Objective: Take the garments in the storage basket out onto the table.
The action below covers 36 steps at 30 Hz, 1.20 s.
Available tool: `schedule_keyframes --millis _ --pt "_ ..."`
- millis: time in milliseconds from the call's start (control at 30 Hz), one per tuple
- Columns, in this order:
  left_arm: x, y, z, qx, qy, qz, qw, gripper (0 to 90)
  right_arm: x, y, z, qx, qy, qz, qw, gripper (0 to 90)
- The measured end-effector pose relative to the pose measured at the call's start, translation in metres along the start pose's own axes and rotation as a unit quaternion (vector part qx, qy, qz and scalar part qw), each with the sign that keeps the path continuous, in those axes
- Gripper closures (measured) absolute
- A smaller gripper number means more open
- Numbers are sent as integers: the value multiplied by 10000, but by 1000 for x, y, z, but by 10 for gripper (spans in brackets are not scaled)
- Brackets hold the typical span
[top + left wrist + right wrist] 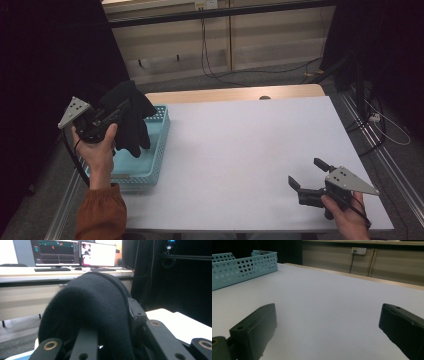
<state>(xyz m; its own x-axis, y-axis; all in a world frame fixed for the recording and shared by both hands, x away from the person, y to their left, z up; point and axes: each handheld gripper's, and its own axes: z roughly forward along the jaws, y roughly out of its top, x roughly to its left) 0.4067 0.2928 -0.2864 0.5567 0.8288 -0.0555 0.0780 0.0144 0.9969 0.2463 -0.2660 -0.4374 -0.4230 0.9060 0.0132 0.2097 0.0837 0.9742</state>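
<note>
A black fleece glove (131, 117) hangs from my left gripper (116, 114), which is shut on it above the light blue perforated basket (156, 145) at the table's left edge. In the left gripper view the black glove (90, 312) drapes over the jaws and hides the fingertips. My right gripper (306, 173) rests low near the table's front right corner, open, with nothing between its wide-spread fingers (254, 330). The basket (239, 267) appears far off to the left in the right gripper view.
The white table top (240, 150) stretches between the basket and the right gripper. A wooden strip (230, 93) borders the far edge. Cables (215, 70) trail on the floor behind. Monitors and a desk (75, 257) stand beyond the left gripper.
</note>
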Motion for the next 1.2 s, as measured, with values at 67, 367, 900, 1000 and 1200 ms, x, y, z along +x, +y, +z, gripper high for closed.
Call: schedule_keyframes --millis 67,367,900,1000,1200 --pt "-1 2 -2 -60 41 -10 10000 740 0 0 0 3 -2 0 10000 11" --pt "-9 12 -9 -228 16 112 9997 740 0 0 0 13 -1 -6 10000 11" --pt "-22 28 -26 -656 112 237 9975 741 0 0 0 12 4 -13 10000 11" --pt "-26 32 -30 -802 96 305 9963 741 0 0 0 10 7 -18 10000 11" --pt "-30 33 -33 -990 101 354 9944 741 0 0 0 12 6 -21 10000 11"
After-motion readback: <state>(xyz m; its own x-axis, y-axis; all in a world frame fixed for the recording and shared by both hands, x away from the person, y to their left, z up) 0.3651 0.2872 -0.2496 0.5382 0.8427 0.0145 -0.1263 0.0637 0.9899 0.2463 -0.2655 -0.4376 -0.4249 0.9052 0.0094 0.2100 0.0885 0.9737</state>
